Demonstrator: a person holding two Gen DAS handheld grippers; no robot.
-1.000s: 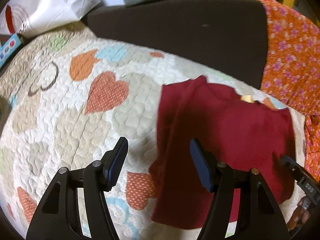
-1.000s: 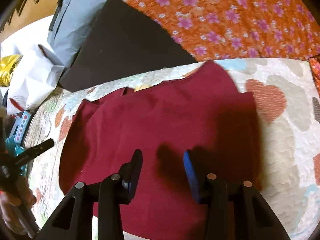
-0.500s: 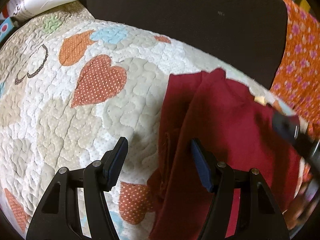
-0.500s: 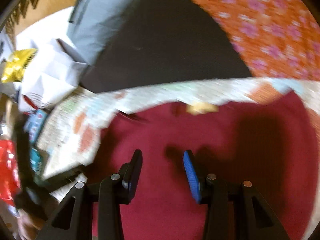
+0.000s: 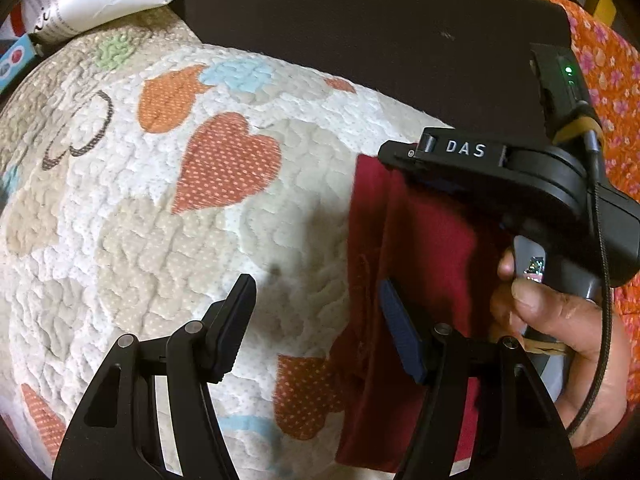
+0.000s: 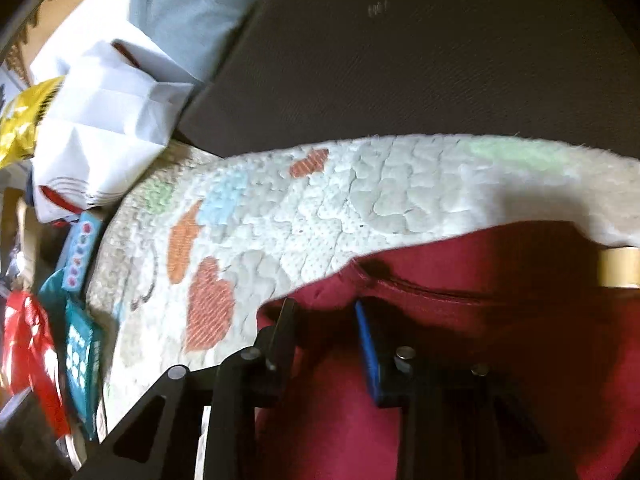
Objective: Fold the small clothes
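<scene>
Nearest the left gripper (image 5: 316, 320), whose jaws stand apart and empty, the maroon garment (image 5: 424, 248) lies half-folded on the heart-patterned quilt (image 5: 160, 220). Over its far corner the right gripper (image 6: 326, 320) hovers, also spread, gripping nothing. Closing too shallowly there could catch one layer only, so the fold would slide apart. Beyond, a dark cushion (image 5: 380, 40) and white paper bags (image 6: 104, 136) crowd the quilt's edge.

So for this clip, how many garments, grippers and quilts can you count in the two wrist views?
Dark red garment: 1
Grippers: 2, the left gripper and the right gripper
Heart-pattern quilt: 1
Total: 4
</scene>
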